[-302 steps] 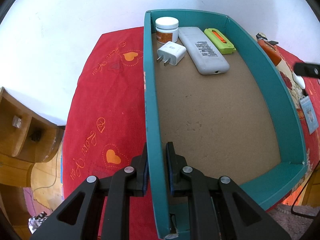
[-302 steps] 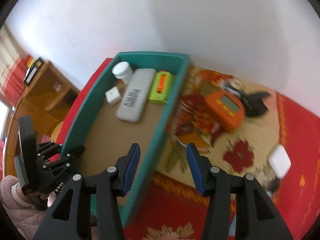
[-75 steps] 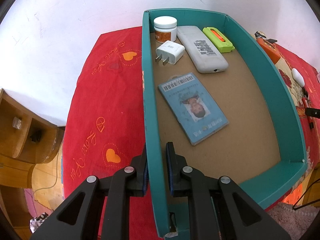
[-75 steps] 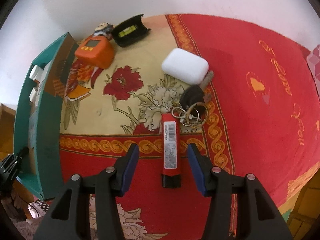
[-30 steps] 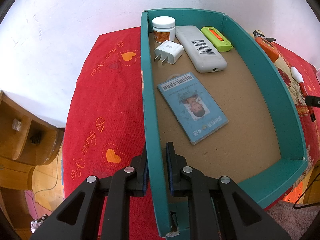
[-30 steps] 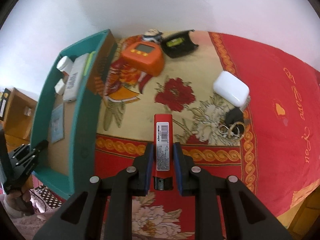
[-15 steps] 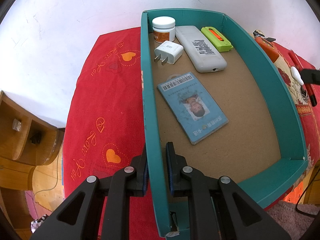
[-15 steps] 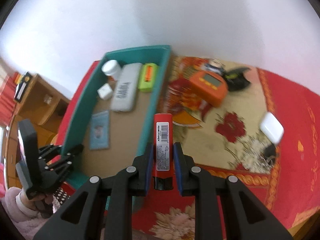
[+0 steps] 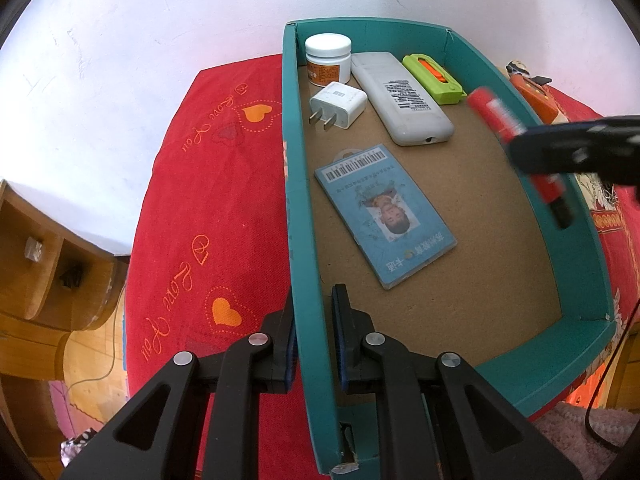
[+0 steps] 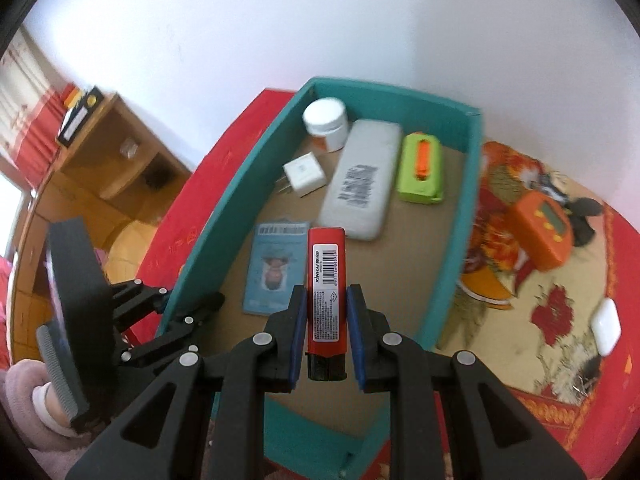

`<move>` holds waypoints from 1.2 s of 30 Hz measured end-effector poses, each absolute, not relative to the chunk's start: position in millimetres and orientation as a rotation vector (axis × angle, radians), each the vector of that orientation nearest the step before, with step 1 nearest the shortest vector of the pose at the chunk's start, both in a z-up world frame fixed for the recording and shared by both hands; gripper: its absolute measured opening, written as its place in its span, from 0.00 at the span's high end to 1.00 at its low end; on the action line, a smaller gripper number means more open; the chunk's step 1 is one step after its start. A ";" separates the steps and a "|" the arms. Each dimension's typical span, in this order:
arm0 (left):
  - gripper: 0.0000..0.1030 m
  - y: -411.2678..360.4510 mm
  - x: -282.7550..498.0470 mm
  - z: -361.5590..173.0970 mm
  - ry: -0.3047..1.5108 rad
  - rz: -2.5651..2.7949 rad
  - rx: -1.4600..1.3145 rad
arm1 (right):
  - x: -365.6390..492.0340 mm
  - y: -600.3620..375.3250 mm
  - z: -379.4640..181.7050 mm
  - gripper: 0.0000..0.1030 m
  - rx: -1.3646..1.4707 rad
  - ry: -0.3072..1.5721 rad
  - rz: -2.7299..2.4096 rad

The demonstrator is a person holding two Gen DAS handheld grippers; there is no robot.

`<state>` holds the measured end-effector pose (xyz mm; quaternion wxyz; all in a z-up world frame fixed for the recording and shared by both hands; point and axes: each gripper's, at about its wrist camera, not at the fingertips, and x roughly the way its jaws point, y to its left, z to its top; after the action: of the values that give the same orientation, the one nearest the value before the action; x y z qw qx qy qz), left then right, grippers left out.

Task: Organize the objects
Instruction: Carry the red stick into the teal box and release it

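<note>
A red cloth (image 9: 224, 208) with hearts covers the tabletop. On it sit a teal box (image 10: 456, 264), an orange timer (image 10: 544, 228) and a white case (image 10: 606, 324).

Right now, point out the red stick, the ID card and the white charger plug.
red stick (image 10: 325, 280), right wrist view, barcode label.
ID card (image 9: 386, 210), left wrist view, photo.
white charger plug (image 9: 340, 103), left wrist view, top face.

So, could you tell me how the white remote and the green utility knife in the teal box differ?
The white remote is longer and wider than the green utility knife. The remote is plain white with a printed label; the knife is lime green with an orange slider. Both lie flat, side by side at the far end of the teal box.
</note>
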<state>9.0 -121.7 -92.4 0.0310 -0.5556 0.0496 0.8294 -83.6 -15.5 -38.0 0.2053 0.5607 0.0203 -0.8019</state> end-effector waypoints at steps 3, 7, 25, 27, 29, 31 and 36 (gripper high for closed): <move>0.86 -121.8 9.1 -92.4 0.153 2.555 -1.711 | -87.7 -27.6 -51.0 0.82 1.596 0.094 -2.210; 0.86 -122.0 8.4 -91.5 0.150 2.555 -1.711 | -92.7 -36.5 -66.3 0.82 1.638 0.150 -2.198; 0.86 -121.3 8.7 -91.6 0.151 2.555 -1.710 | -102.0 -42.5 -98.8 0.82 1.712 0.207 -2.188; 0.86 -121.5 8.7 -91.6 0.151 2.555 -1.710 | -100.6 -43.0 -98.5 0.82 1.712 0.207 -2.188; 0.86 -121.4 8.9 -91.6 0.152 2.555 -1.710 | -100.2 -46.4 -99.0 0.82 1.711 0.209 -2.190; 0.86 -121.5 9.0 -91.6 0.153 2.554 -1.709 | -100.4 -46.3 -98.9 0.81 1.711 0.206 -2.191; 0.86 -121.7 9.1 -91.6 0.153 2.554 -1.709 | -100.0 -41.5 -96.0 0.79 1.705 0.157 -2.199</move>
<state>9.1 -121.7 -91.6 0.0325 -0.5551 0.0496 0.8297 -100.0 -41.5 -96.0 0.1763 0.6021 0.0555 -0.7767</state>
